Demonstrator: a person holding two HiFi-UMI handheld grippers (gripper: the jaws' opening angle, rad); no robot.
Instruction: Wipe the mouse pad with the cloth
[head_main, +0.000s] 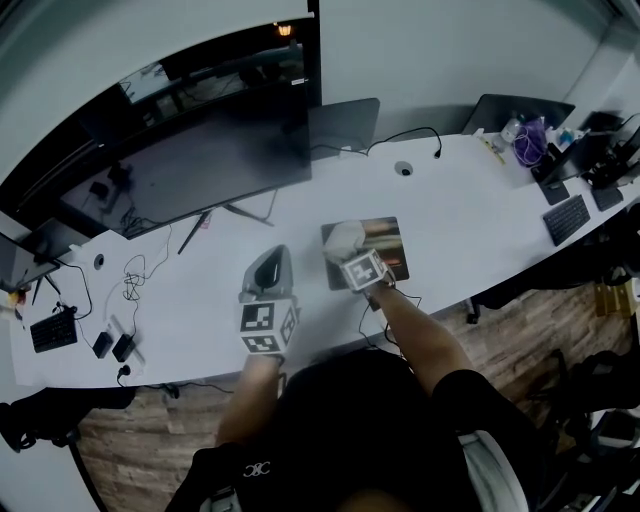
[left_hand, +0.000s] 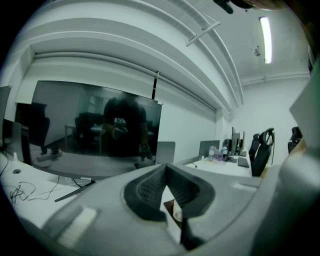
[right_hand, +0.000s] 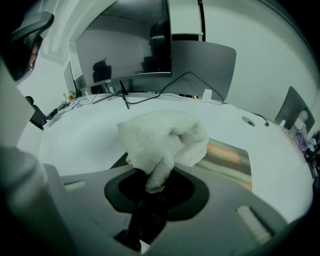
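Right gripper view: the right gripper (right_hand: 157, 182) jaws clamp the cloth (right_hand: 160, 137) at the mouse pad's (right_hand: 227, 157) left end. The bare pad runs rightward. The left gripper's (left_hand: 165, 169) jaws are closed and empty.

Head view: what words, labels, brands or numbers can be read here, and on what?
No text reads clearly.
Marker cubes: black-and-white square patterns, no letters.
Mouse pad: printed picture, no legible words.
Shirt: small white mark, too blurred to read.
Keyboard: key legends too small.
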